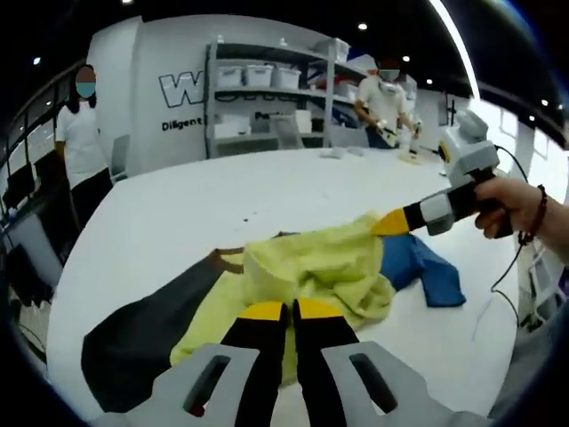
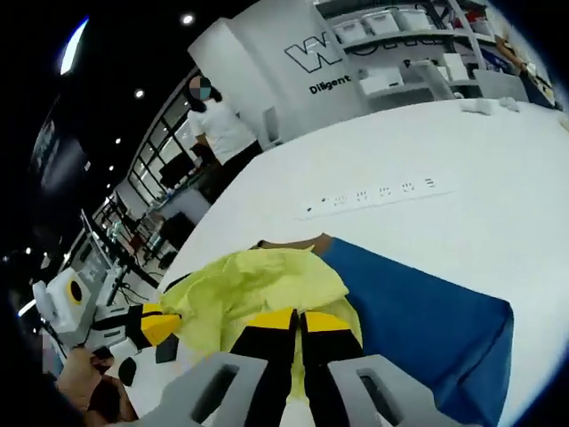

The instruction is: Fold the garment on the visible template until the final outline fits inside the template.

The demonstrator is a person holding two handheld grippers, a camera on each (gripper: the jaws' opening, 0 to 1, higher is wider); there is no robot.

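I had both grippers down on the yellow garment (image 1: 302, 271), which lay bunched in a heap on the white table (image 1: 222, 196). Under and beside the garment sat darker panels that I took to be the template: a dark grey panel (image 1: 142, 334) on one side of the garment and a blue panel (image 1: 427, 267) on the other, with a thin brown edge (image 1: 229, 258) showing between grey panel and garment.

In the left gripper view, the left gripper (image 1: 290, 310) had its yellow-tipped jaws drawn together on the near edge of the garment; I judged it pinched on the cloth, since the fabric ran right up to the tips. The right gripper (image 1: 391, 222), held by a hand (image 1: 511, 205), met the far edge of the garment by the blue panel. In the right gripper view its jaws (image 2: 298, 320) stood close together over yellow cloth, likewise clamped, I believed.

As I read it, the fold was at an early stage: the garment was crumpled, not flat, and its outline spilled over the panels. The next move called for pulling the two held edges apart to spread the cloth, then laying it flat before any fold.

The garment's long axis was hard to call in that state; the heap ran roughly from the grey panel toward the blue panel. Which end was collar or hem I could not tell.
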